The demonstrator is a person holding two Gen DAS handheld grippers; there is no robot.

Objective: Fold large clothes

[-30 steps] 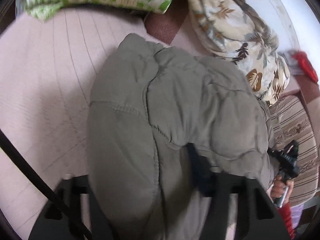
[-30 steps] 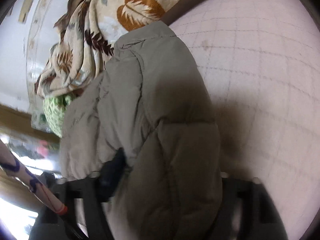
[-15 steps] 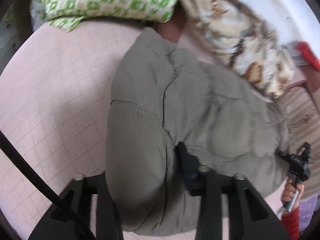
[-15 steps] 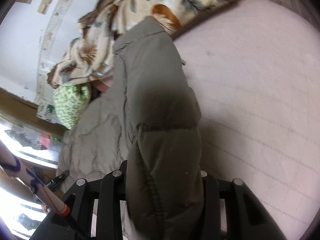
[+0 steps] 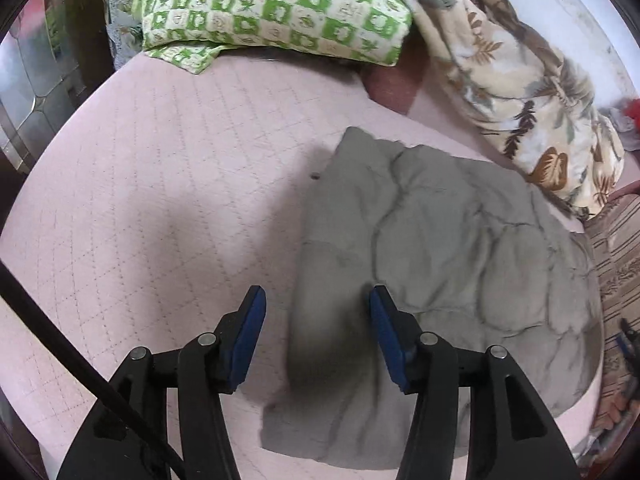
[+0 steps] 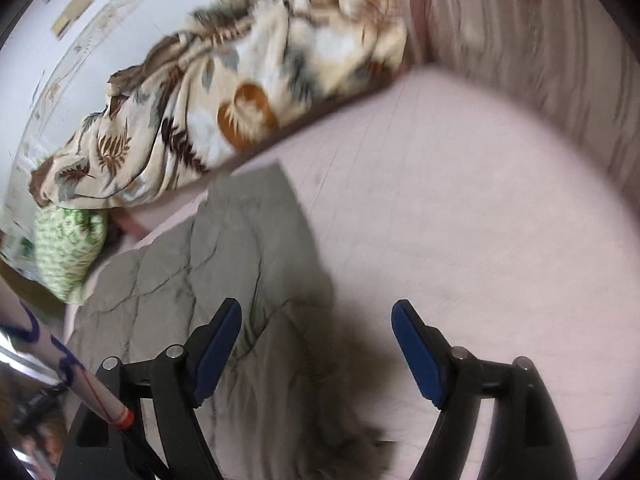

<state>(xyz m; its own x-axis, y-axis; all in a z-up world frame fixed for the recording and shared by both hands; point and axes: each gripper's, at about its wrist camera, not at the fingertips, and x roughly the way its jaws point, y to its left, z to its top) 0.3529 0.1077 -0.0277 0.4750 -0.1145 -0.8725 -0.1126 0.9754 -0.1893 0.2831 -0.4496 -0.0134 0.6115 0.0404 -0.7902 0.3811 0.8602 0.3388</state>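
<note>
A pink quilted bed (image 5: 168,184) bears a grey padded jacket (image 5: 440,248), green pillow (image 5: 276,8) and leaf-print blanket (image 5: 520,92).

Grey-olive quilted jacket (image 5: 452,248), pink stitched bedcover (image 5: 168,184), green-checked pillow (image 5: 272,8), leaf-print cream blanket (image 5: 520,80)

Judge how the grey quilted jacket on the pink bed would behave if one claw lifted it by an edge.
The grey quilted jacket would probably sag and unfold: its creased panels look soft, not stiff. Its puffy padding suggests it is light for its bulk. It looks unlikely to slide much on the quilted pink bed cover.
</note>
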